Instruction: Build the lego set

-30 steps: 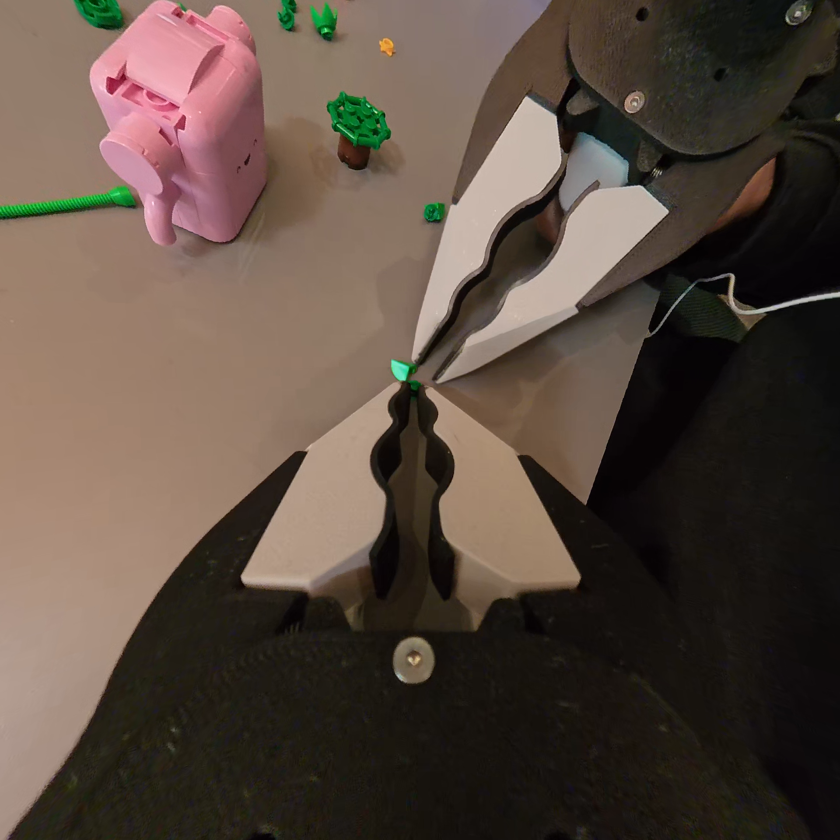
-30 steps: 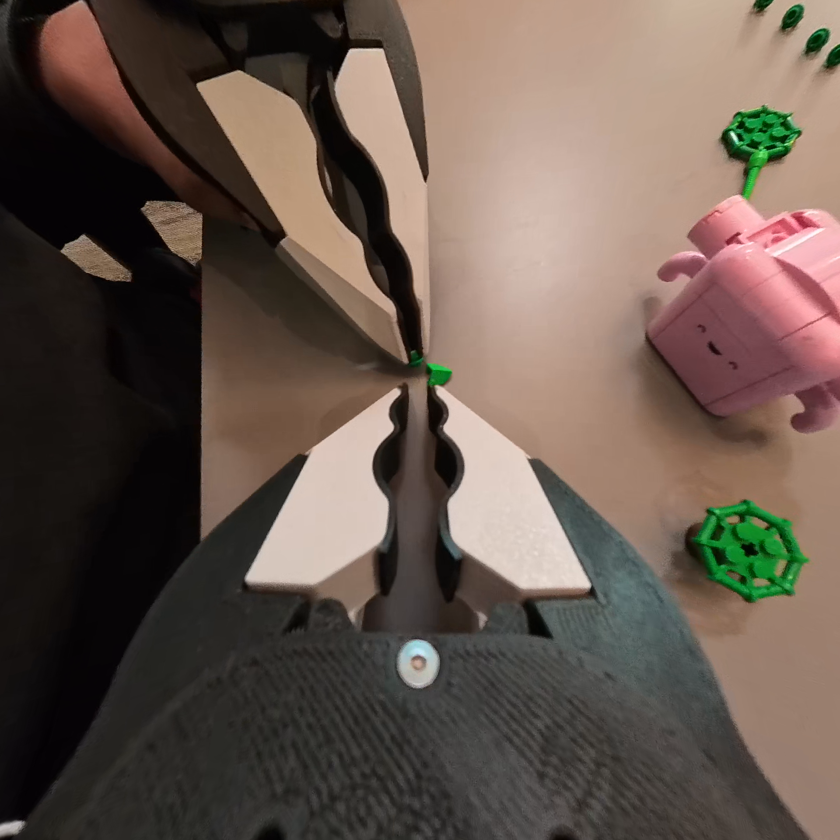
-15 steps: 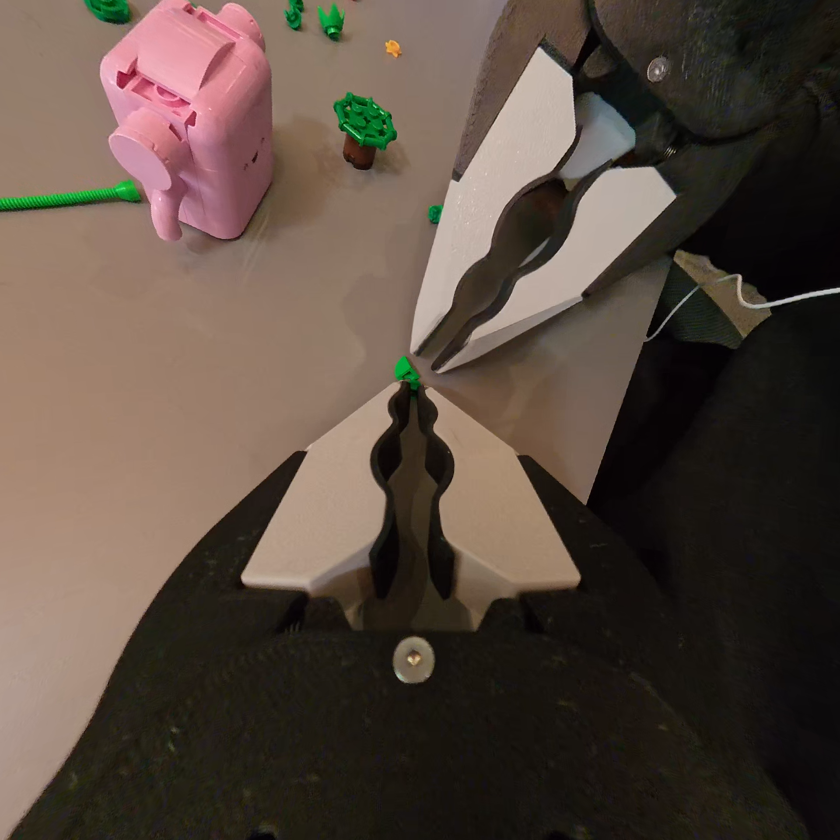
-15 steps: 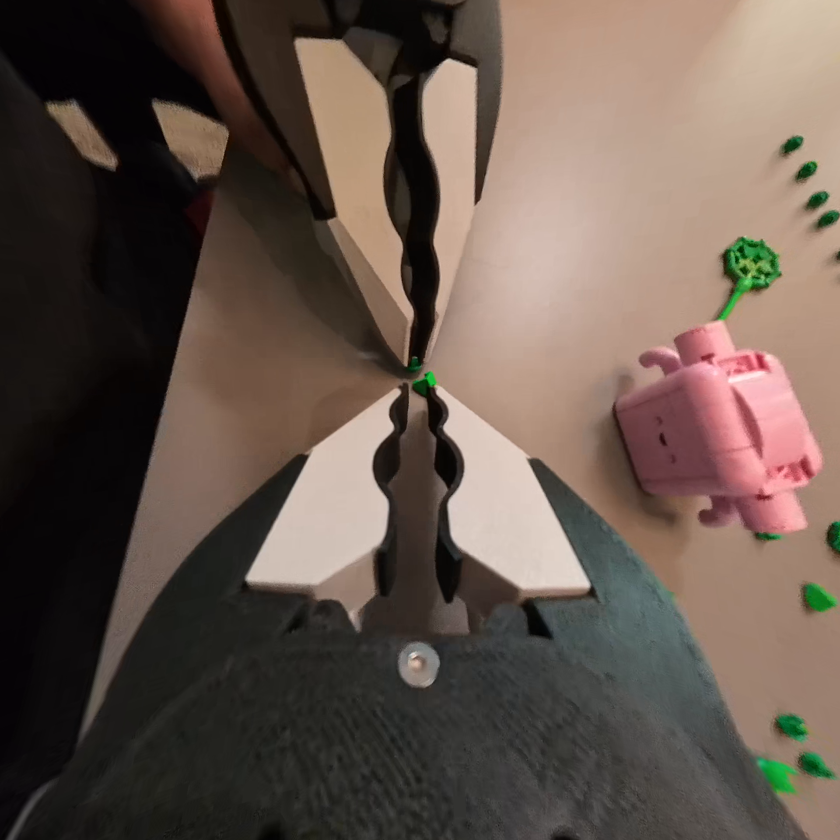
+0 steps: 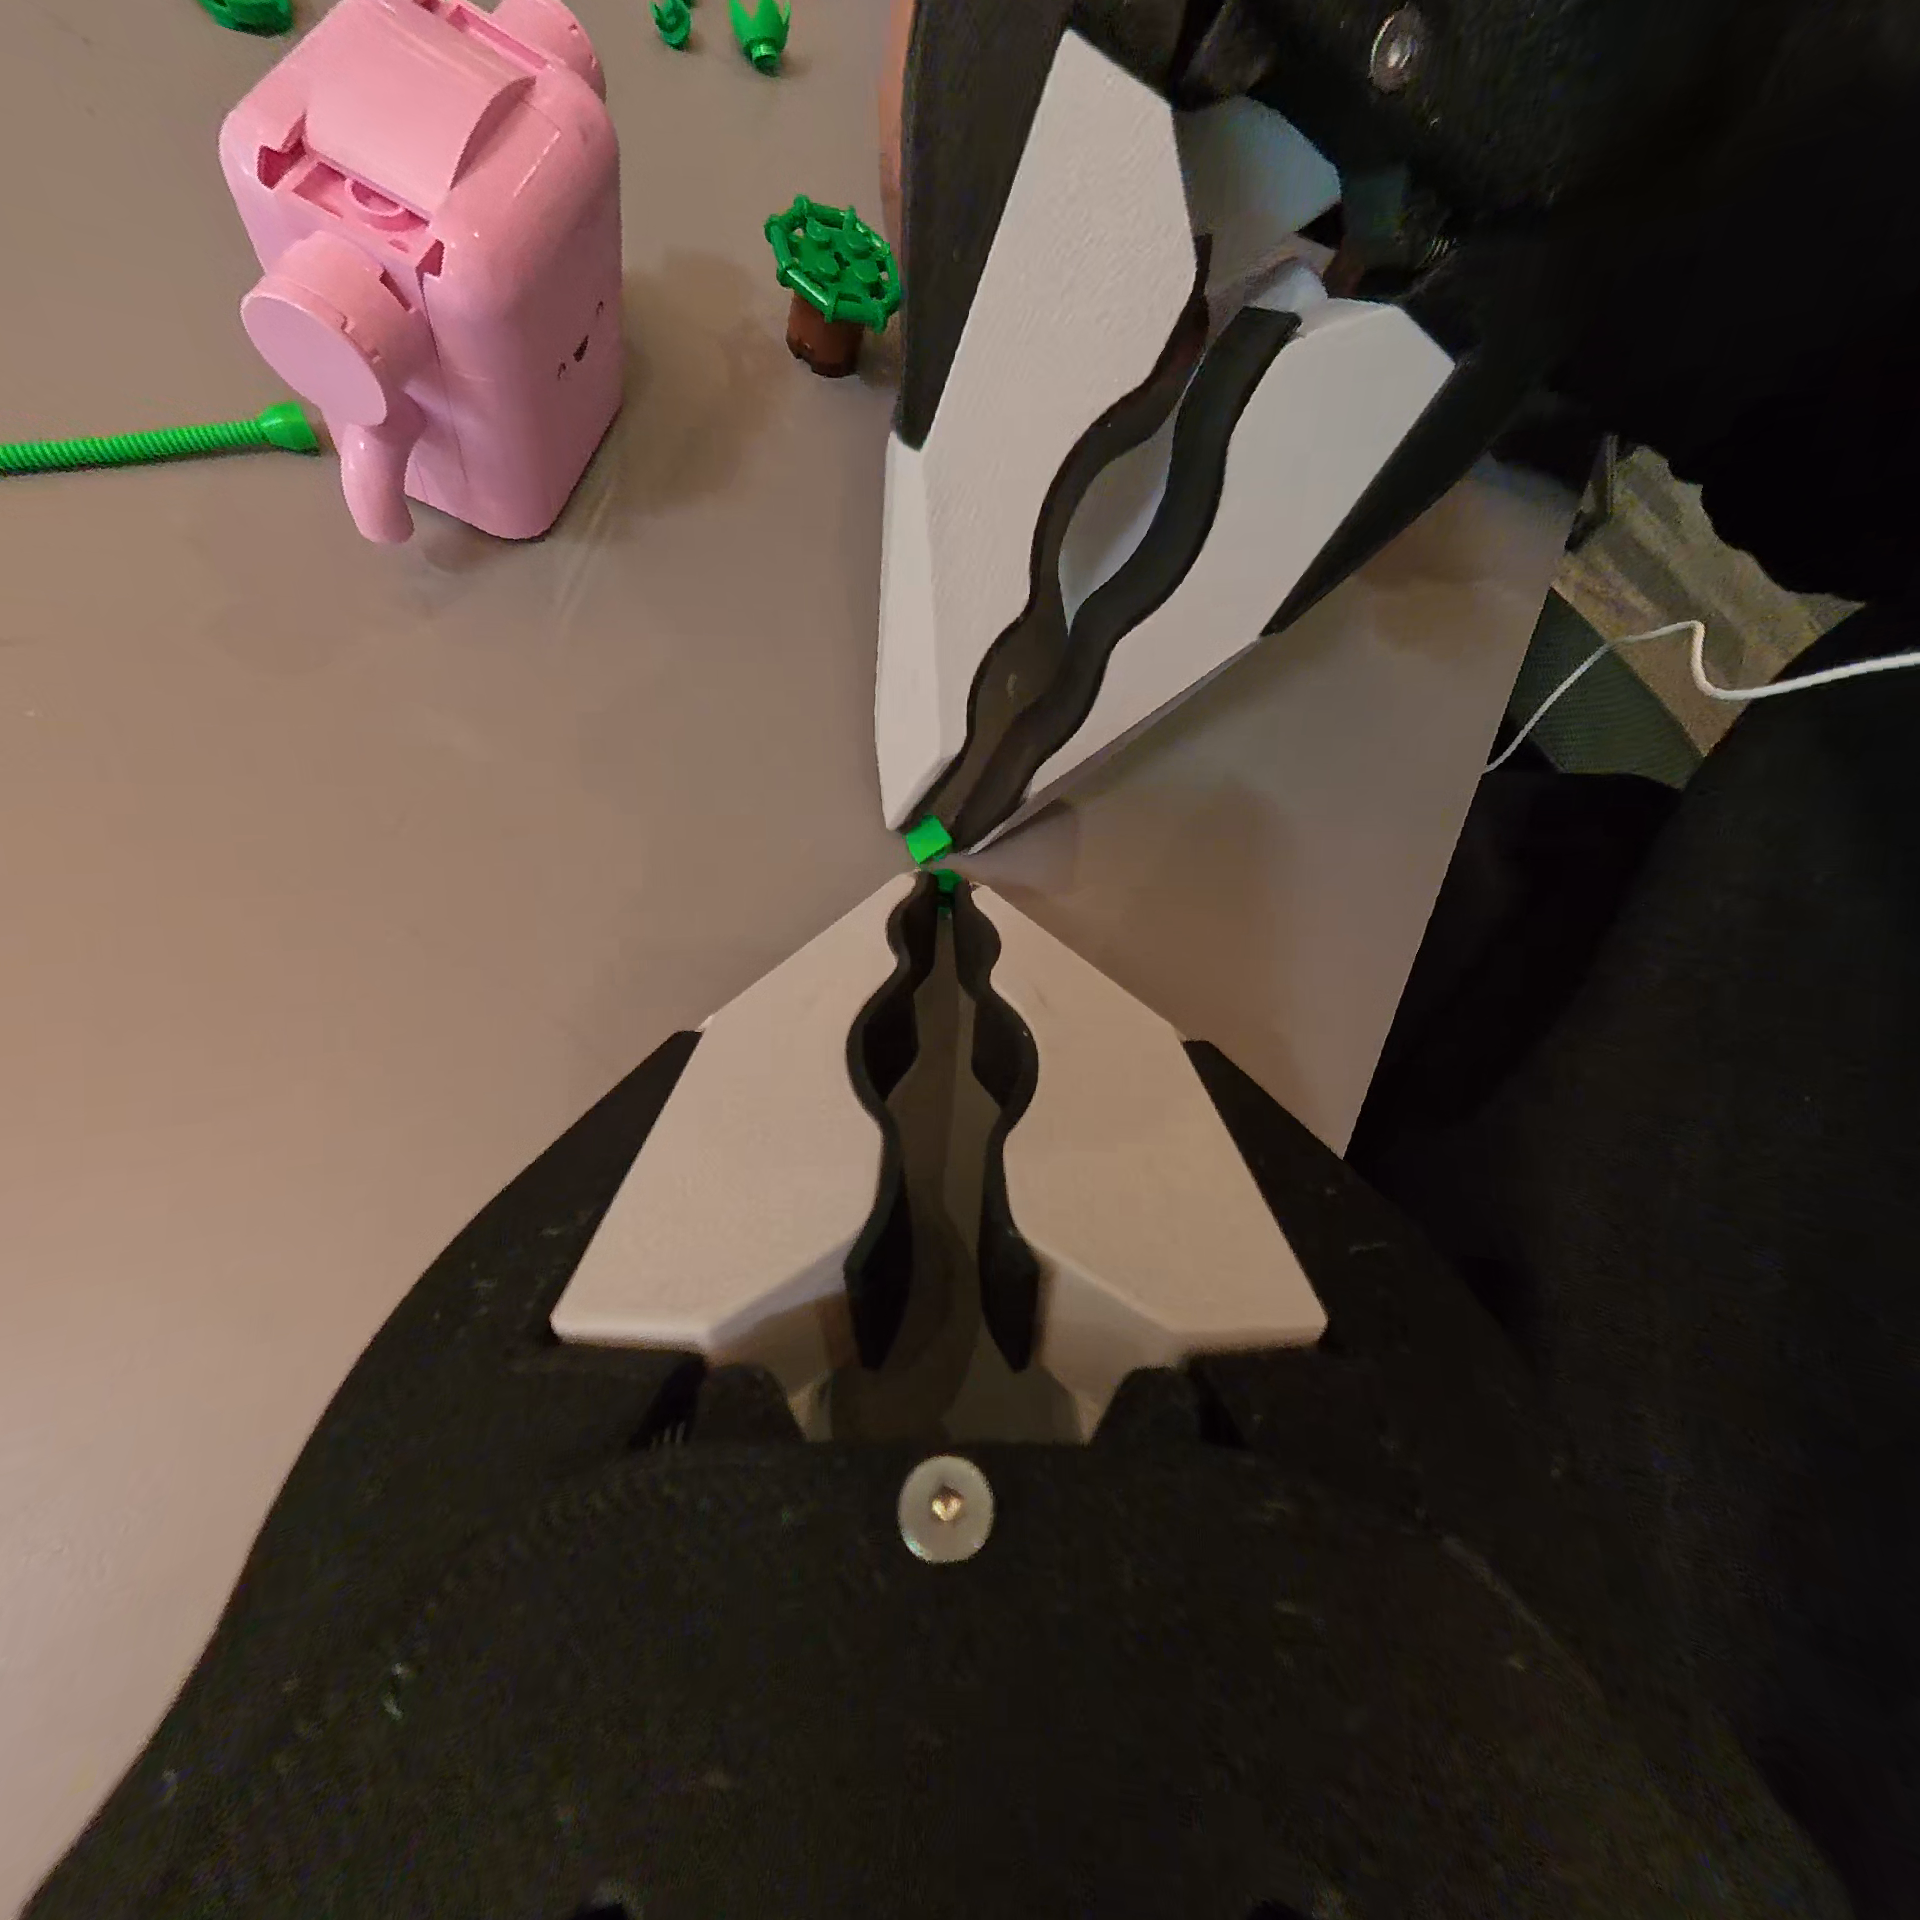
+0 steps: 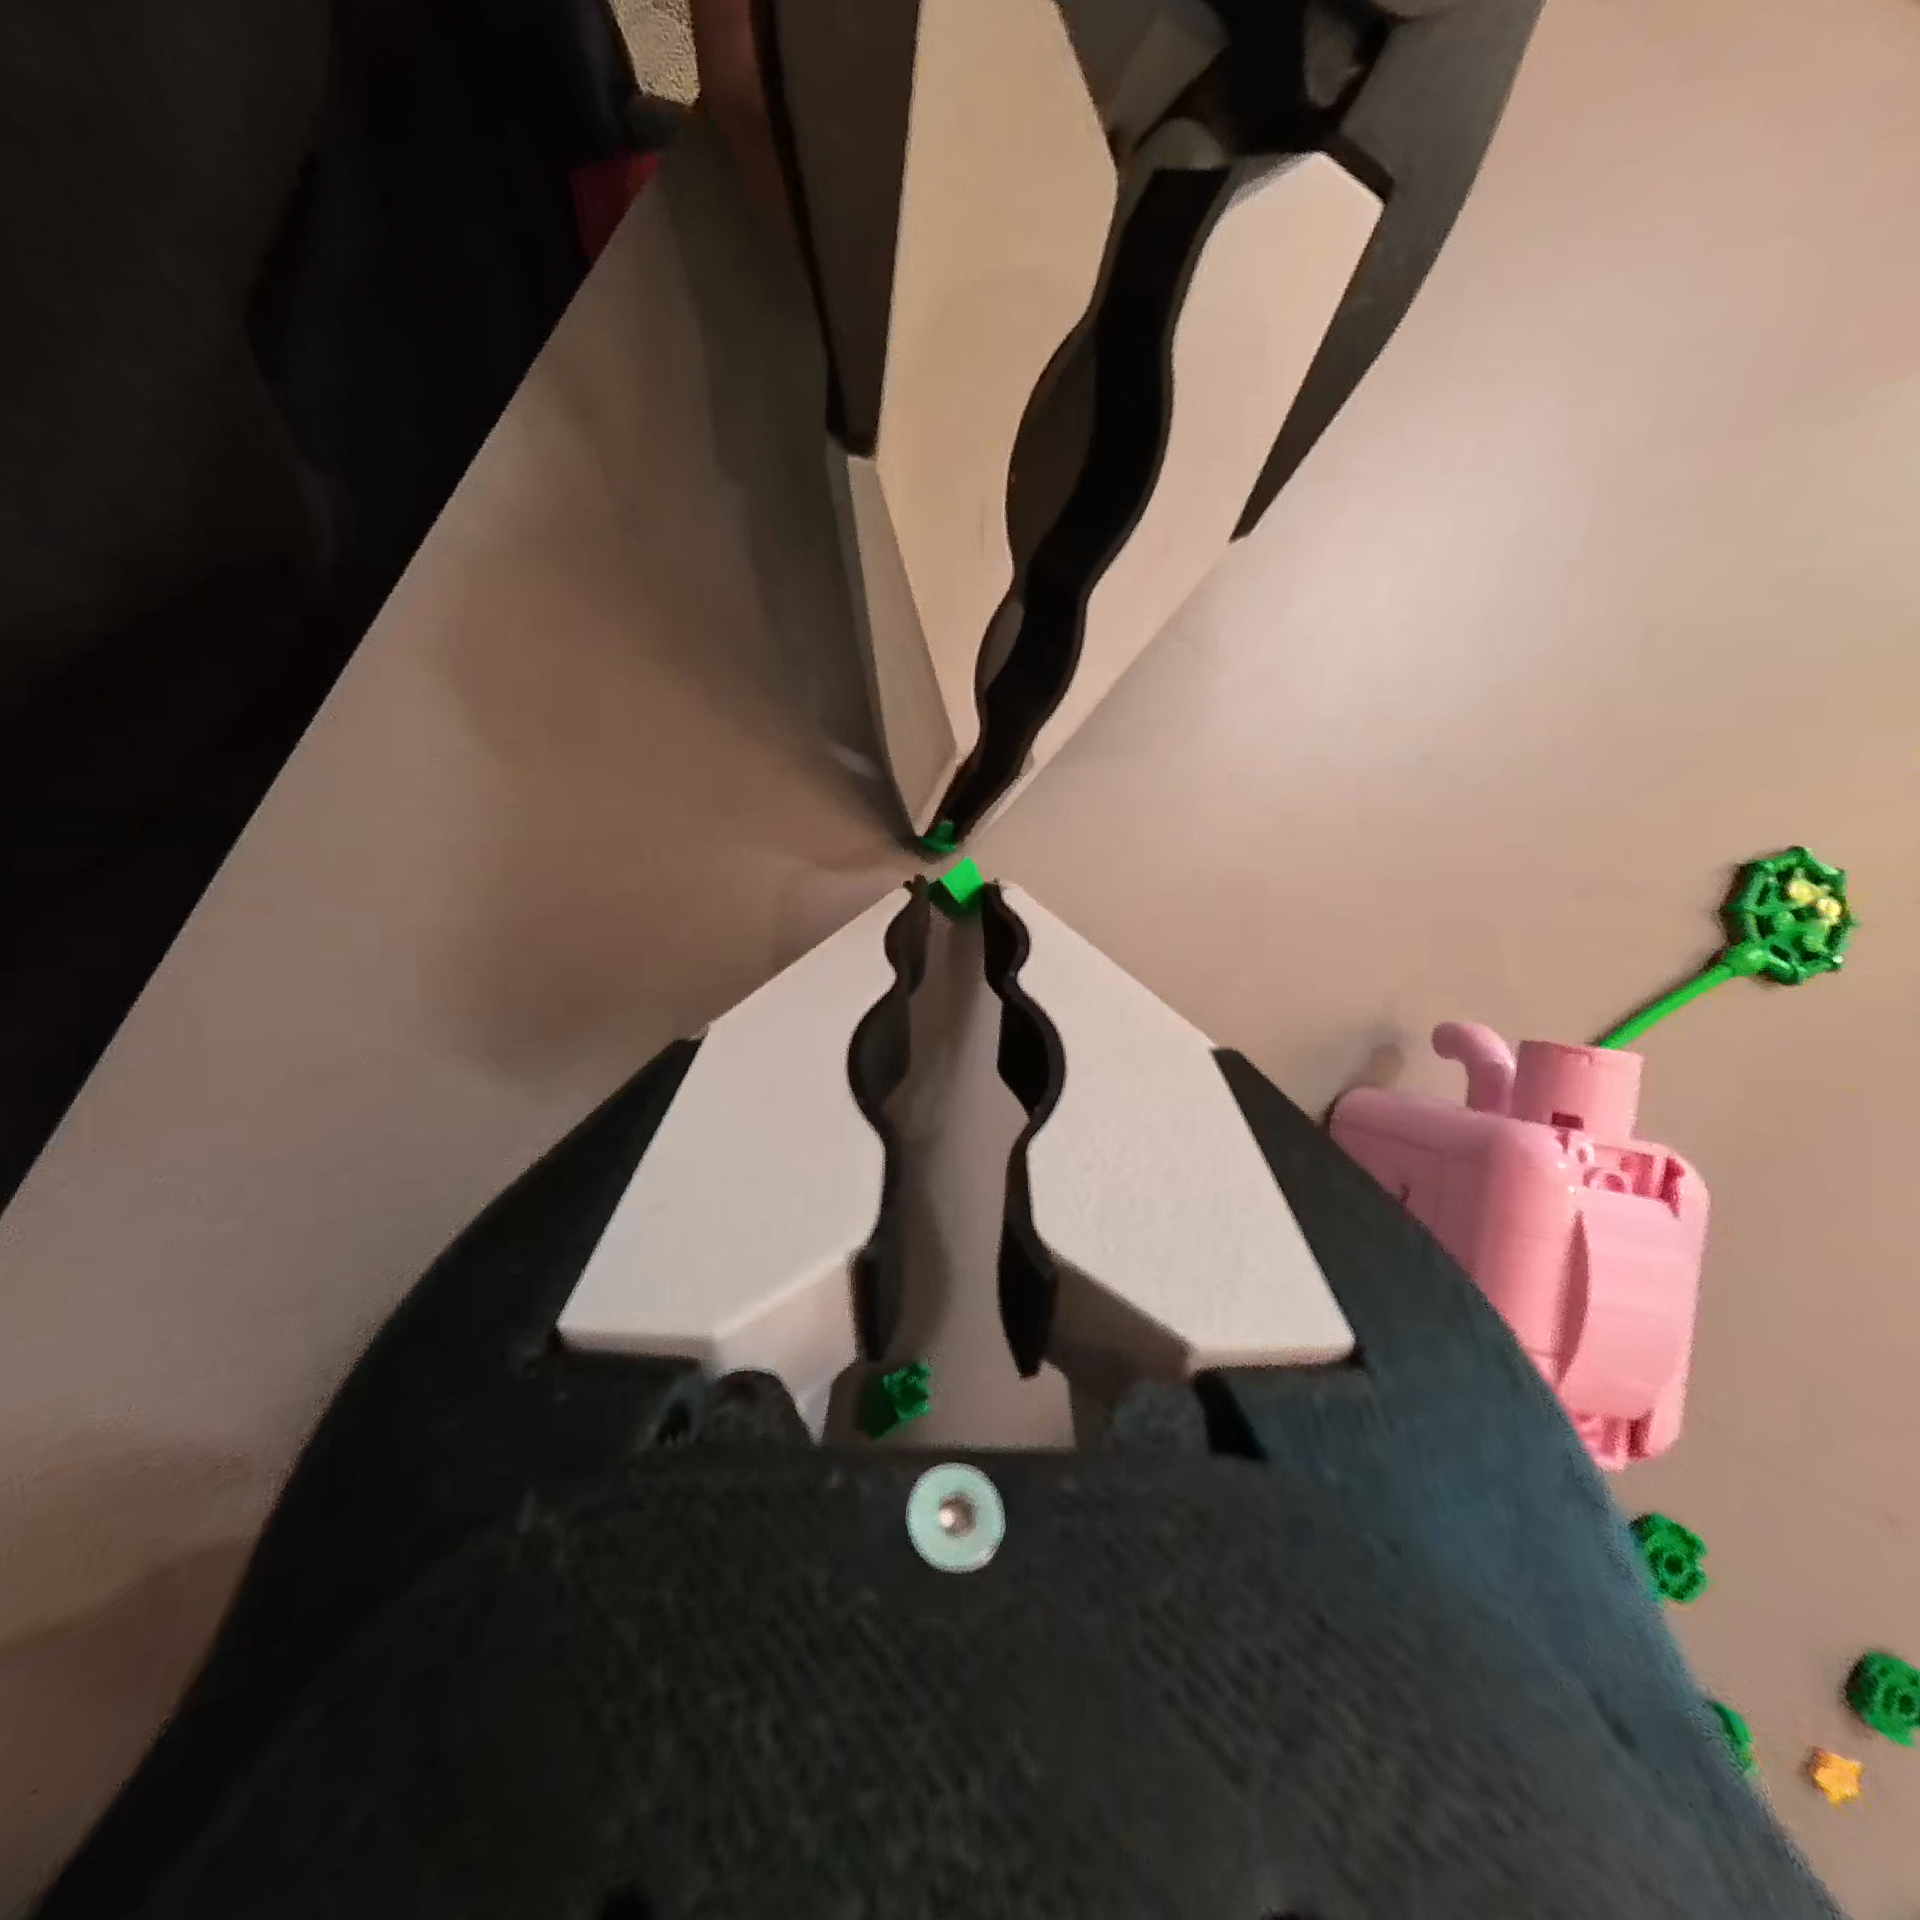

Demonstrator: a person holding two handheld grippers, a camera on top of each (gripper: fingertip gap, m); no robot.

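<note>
Above grey table [image 5: 312,831], both tongs pinch tiny green pieces tip-to-tip.

Both grippers have pale grey wedge-shaped fingers [image 5: 748,1174] with wavy black pads [image 5: 883,1143], set in rough black bodies with a silver screw [image 5: 943,1509] at centre.

The right gripper [image 5: 940,821] is swinging round to face the left gripper [image 5: 943,885] tip to tip, now pinching its own small green piece [image 5: 925,837].
</note>
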